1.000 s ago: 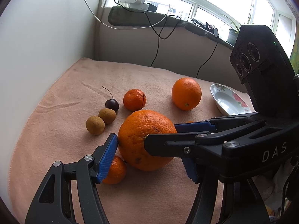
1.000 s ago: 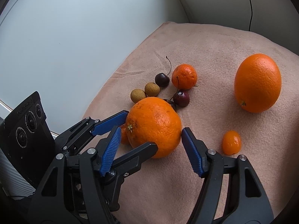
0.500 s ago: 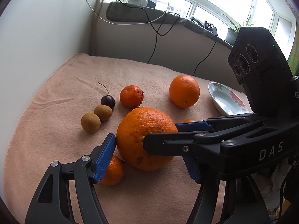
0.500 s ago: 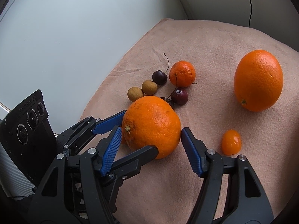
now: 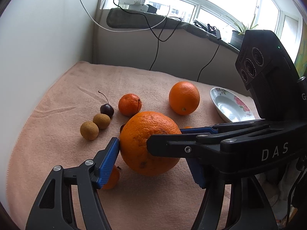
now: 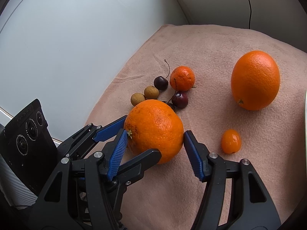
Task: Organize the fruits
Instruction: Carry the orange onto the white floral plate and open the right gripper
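Observation:
A big orange [image 5: 149, 143] [image 6: 155, 130] is held between both grippers above the peach cloth. My left gripper [image 5: 151, 161] has its blue pads on the orange's sides. My right gripper [image 6: 153, 149] also closes on it, crossing the left one; its body fills the right of the left wrist view. A second orange [image 5: 184, 97] [image 6: 255, 80], a mandarin [image 5: 130, 104] [image 6: 182, 77], cherries [image 5: 106, 109] [image 6: 180, 99], two longans [image 5: 89, 130] [image 6: 138, 99] and a kumquat [image 6: 230, 140] lie on the cloth. Another small orange fruit [image 5: 112, 179] lies under the left finger.
A white flowered dish [image 5: 228, 105] sits at the cloth's right edge. A white wall [image 5: 38, 48] runs along the left. A windowsill with cables and a power strip [image 5: 134, 2] is behind. The peach cloth [image 5: 153, 201] covers the table.
Both grippers have lifted slightly with the big orange between them; the fruits on the cloth sit lower and farther in view. The fruits themselves have not moved.

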A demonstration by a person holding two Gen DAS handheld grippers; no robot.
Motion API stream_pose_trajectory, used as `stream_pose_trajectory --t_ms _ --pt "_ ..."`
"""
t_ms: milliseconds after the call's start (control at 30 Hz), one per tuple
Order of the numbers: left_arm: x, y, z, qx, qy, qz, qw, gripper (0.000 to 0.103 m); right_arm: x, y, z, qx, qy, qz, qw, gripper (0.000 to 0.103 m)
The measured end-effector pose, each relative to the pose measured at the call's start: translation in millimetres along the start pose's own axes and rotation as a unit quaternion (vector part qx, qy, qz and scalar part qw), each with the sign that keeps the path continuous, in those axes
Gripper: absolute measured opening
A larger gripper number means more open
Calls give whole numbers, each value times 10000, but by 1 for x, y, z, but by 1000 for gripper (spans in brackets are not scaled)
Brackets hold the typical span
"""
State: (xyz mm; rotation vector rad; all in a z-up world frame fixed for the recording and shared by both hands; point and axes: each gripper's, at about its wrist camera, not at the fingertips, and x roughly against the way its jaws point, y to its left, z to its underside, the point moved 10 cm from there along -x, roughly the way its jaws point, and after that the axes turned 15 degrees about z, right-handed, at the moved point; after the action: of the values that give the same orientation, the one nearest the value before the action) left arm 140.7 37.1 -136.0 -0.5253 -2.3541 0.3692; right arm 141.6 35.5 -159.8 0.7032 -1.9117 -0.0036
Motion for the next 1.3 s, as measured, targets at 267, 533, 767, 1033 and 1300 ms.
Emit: stream_pose_trajectory --t_ms 267,533,767,1033,1300 --pt "-7 -27 -16 -265 -85 128 9995 67 30 -19 -3 -109 -232 93 9996 63" --pt "-26 -67 -32 -611 -80 381 9974 67 66 -57 -5 -388 -493 243 9977 63" --pt "-48 -107 -39 -861 -21 683 9939 67 96 -97 -3 -687 -676 452 9943 63" --pt "-78 -149 -38 -1050 137 1024 9891 67 120 -154 10 -1088 -762 664 9889 63" --pt "-107 -178 -31 -1155 362 1248 9848 67 129 -194 24 -1392 -733 833 9840 63"
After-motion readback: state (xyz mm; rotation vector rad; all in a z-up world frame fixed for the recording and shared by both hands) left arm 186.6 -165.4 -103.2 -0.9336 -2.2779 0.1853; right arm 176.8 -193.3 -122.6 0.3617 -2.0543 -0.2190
